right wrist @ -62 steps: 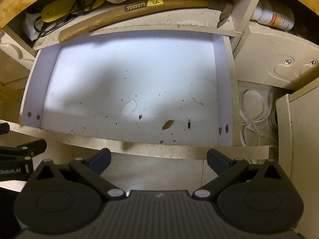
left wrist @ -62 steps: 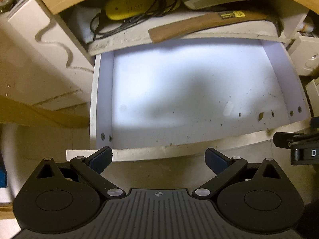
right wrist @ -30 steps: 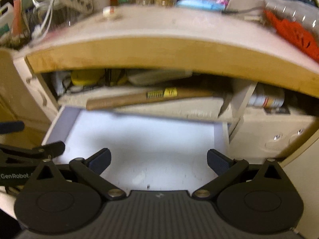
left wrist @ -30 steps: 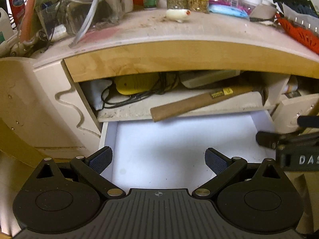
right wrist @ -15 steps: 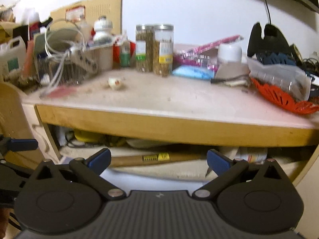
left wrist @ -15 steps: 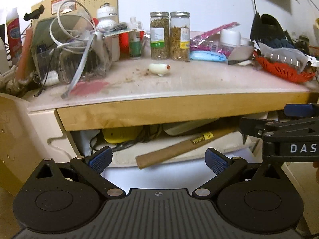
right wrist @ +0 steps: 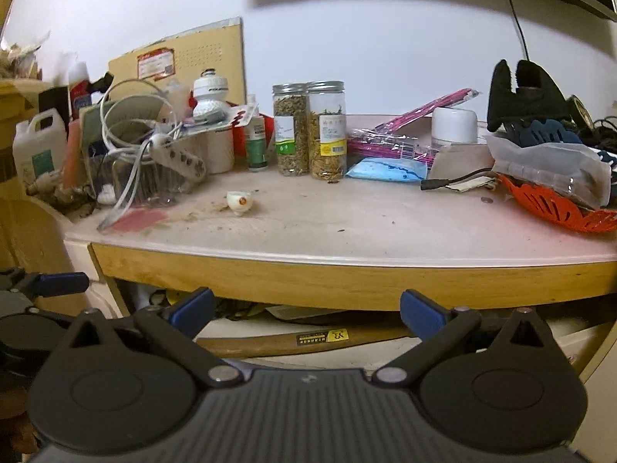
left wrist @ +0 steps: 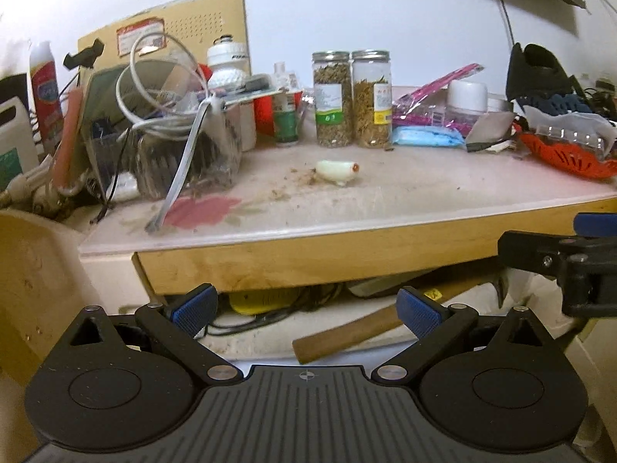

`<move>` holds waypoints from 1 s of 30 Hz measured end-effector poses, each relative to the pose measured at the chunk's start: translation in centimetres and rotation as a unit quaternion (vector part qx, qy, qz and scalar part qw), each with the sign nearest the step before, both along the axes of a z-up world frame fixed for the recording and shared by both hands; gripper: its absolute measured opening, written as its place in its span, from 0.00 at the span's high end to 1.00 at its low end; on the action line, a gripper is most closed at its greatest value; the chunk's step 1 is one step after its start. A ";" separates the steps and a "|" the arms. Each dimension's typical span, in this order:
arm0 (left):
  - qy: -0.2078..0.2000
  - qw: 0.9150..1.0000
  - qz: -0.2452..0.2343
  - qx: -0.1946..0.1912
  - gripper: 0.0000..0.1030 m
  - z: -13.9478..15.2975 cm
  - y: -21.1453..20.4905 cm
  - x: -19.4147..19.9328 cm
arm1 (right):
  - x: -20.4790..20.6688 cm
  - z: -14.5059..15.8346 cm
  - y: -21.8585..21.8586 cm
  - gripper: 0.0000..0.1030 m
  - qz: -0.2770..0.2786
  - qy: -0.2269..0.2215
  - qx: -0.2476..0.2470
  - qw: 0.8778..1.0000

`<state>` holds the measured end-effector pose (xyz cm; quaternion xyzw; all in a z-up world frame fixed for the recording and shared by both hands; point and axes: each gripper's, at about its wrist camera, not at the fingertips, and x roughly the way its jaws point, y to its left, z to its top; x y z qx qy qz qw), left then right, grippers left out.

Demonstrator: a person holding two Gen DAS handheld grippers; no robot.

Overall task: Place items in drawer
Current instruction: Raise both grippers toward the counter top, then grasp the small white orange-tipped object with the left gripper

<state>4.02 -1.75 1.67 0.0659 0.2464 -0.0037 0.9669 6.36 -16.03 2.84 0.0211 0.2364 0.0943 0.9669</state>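
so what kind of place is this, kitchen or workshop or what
Most likely a home utility or storage corner, not a kitchen: a cluttered worktop with a power strip and cables, two jars of dried herbs, and a hammer on the shelf beneath.

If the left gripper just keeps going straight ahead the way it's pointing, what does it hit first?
Most likely the wooden front edge of the desk. The open left gripper points just under it, so it might slip beneath toward the hammer handle; depth is unclear.

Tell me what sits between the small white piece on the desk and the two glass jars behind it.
Only bare, crumb-dusted desktop separates the white piece from the jars, clearest in the left wrist view.
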 end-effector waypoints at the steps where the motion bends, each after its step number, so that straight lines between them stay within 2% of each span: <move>1: -0.003 1.000 -0.003 0.005 0.01 0.1 -0.1 0.1 | 0.1 0.1 -0.2 0.00 -0.002 -0.001 0.002 1.000; 4: -0.011 1.000 -0.012 0.020 0.01 0.4 -0.4 0.3 | 0.4 0.5 -0.6 0.00 -0.009 -0.005 0.009 1.000; 6: -0.014 1.000 -0.009 0.016 0.01 0.7 -0.3 0.6 | 0.6 0.7 -1.0 0.00 -0.013 -0.007 0.014 1.000; 10: -0.017 1.000 -0.002 -0.003 0.01 1.1 0.1 1.5 | 0.7 1.1 -1.3 0.00 -0.015 -0.021 0.007 1.000; 19: -0.052 0.997 0.008 -0.061 0.01 1.8 1.6 3.1 | 1.0 1.0 -1.5 0.00 0.000 -0.019 0.017 1.000; 30: -0.060 0.995 -0.044 -0.060 0.00 1.5 0.4 5.8 | 1.3 0.8 -1.5 0.00 0.005 -0.001 0.039 0.999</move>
